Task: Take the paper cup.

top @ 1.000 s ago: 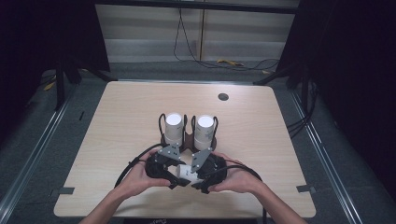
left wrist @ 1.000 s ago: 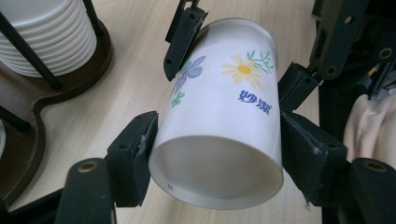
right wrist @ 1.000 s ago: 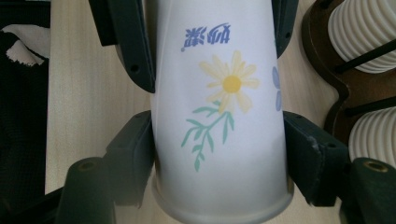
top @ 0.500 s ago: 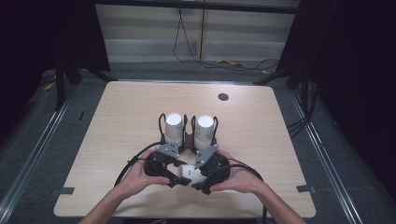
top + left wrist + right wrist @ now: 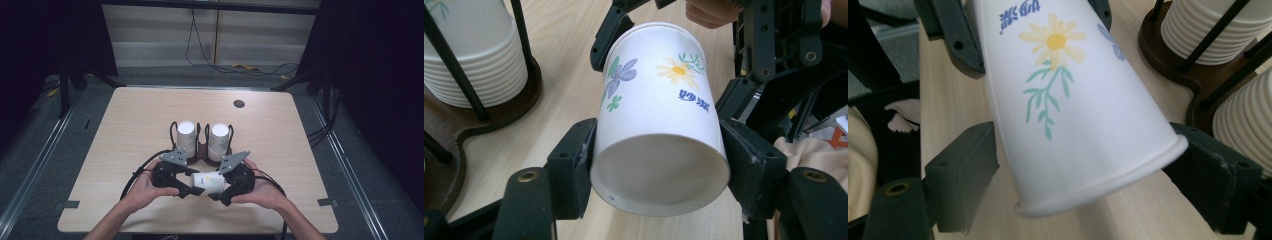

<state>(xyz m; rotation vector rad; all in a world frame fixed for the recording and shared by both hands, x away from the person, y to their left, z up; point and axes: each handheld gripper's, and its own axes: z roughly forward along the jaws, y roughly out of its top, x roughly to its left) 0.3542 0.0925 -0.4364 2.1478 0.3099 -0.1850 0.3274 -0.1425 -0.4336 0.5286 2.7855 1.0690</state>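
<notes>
A white paper cup [image 5: 210, 182] with printed flowers lies on its side between my two grippers near the table's front edge. My left gripper [image 5: 659, 170] is shut on the cup's base end [image 5: 659, 175], both pads pressed against its wall after closing a little tighter. My right gripper [image 5: 1093, 170] stands around the cup's rim [image 5: 1108, 180]; its jaws have just been opening, and a gap shows between the left pad [image 5: 970, 165] and the cup. In the high view the left gripper [image 5: 192, 187] and right gripper [image 5: 218, 192] face each other, each in a hand.
Just behind the grippers a dark brown holder [image 5: 201, 148] carries two stacks of white cups [image 5: 186, 134] [image 5: 219, 137] in wire frames. The wooden table [image 5: 125, 120] has a small black round cap [image 5: 239, 104] at the back right. Cables trail from both grippers.
Both hands keep their place at the front of the table. The right gripper's jaws look slightly wider around the cup than a second ago.
</notes>
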